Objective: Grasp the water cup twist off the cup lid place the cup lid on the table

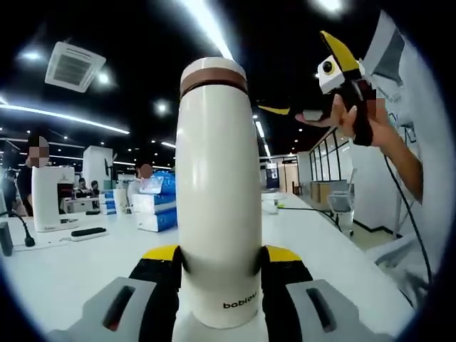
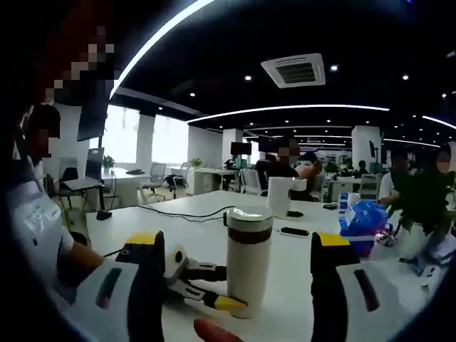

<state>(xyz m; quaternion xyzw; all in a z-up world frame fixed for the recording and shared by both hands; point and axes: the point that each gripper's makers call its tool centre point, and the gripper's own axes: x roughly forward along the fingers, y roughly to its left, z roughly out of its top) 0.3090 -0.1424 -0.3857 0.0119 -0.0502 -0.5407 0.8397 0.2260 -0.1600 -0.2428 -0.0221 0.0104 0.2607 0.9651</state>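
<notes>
A tall white water cup (image 1: 217, 214) with a brown band under its white lid (image 1: 214, 75) stands upright between the yellow-tipped jaws of my left gripper (image 1: 221, 253), which is shut on its lower body. In the right gripper view the same cup (image 2: 248, 267) and lid (image 2: 249, 216) stand on the white table (image 2: 185, 235), with the left gripper (image 2: 221, 286) clamped at the base. My right gripper (image 2: 237, 242) is open, with its jaws wide apart and short of the cup. In the left gripper view the right gripper (image 1: 299, 75) hangs up to the right of the lid, held by a hand.
Blue tissue packs (image 1: 153, 203), a white appliance (image 1: 46, 199) and a dark remote (image 1: 89, 231) lie further back on the table. A blue bag (image 2: 363, 217), a plant (image 2: 420, 206), a white jug (image 2: 281, 196) and a black cable (image 2: 178, 212) are also there. People sit behind.
</notes>
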